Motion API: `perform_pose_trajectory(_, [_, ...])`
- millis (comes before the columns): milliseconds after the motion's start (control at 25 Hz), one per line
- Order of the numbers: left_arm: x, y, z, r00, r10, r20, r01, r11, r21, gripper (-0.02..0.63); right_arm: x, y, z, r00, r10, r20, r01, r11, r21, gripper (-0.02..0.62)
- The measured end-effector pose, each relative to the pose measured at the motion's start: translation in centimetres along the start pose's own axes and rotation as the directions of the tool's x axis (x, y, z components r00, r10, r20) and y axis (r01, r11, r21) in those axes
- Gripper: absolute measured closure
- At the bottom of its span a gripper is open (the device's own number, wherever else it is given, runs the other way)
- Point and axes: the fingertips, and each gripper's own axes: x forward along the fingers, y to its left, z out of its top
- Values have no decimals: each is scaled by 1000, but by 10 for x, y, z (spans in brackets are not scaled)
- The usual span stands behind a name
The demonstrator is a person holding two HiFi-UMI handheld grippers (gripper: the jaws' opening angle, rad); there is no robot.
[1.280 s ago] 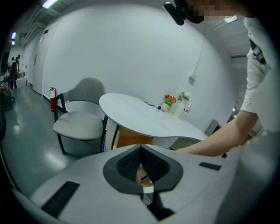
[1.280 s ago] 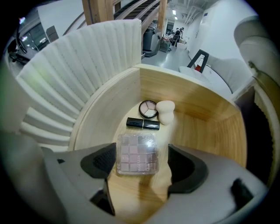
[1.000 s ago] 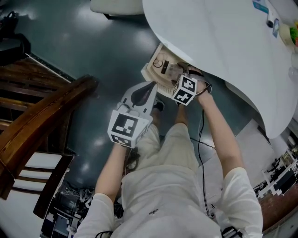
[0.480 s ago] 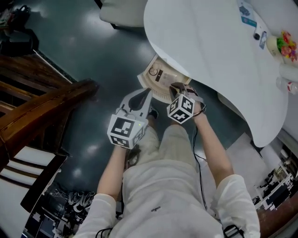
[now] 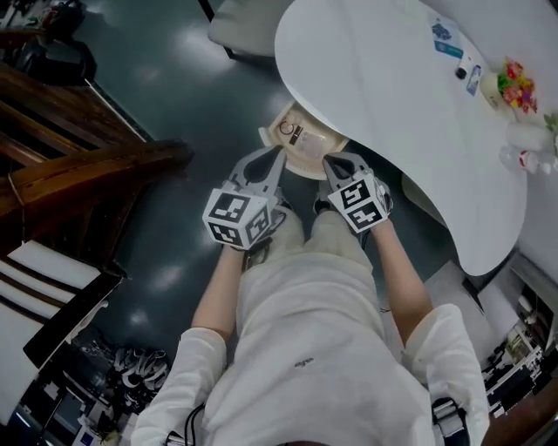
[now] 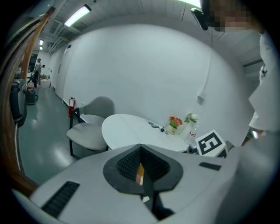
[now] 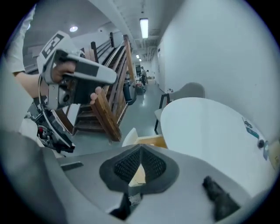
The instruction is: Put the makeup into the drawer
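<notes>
Left gripper [image 6: 141,151]: the jaws were found shut, tips meeting, with nothing held between them. Right gripper [image 7: 141,151]: the jaws had just been closing and stood tip to tip, likewise empty. Both were hand-held side by side above the person's lap, the left one on the left, each pointing away and downward. Just beyond their tips lay the drawer [image 5: 316,150], a pale tray pulled out from under the near-left edge of the table [image 5: 392,104]. The right gripper view showed the drawer past the jaw tips and clear of them. The makeup [image 5: 293,133] lay inside the drawer toward its far-left end, as a small ringed item with a dark piece beside it; finer detail could not be made out. The table was white and round, carrying a small bunch of flowers [image 5: 514,83] and a few small objects at its far-right side. A pale chair [image 5: 244,22] stood at the table's far-left side. Wooden stair framing [image 5: 96,170] occupied the left, over a dark glossy floor [image 5: 174,96].
</notes>
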Motion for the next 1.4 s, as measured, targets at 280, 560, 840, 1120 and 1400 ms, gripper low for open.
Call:
perform_pose_trajectory(280, [-8, -29, 17, 998, 30, 50, -31, 999, 21, 598, -74, -12, 34, 978, -38, 203, 20, 996, 91, 583])
perform_pose_trajectory(560, [-14, -57, 36, 996, 16, 93, -23, 997, 73, 598, -115, -13, 38, 962, -58, 268, 28, 993, 117, 583])
perform_pose_trajectory(840, [-10, -80, 45, 994, -11, 108, 3, 997, 81, 598, -143, -15, 52, 942, -67, 328, 30, 993, 118, 583])
perform_pose_trajectory(1120, [-8, -93, 50, 992, -22, 121, 11, 996, 93, 598, -161, -28, 58, 920, -94, 381, 49, 991, 127, 583])
perform_pose_trajectory(1400, [-16, -88, 48, 992, 13, 126, -22, 997, 70, 598, -168, -37, 55, 904, -105, 414, 49, 988, 144, 584])
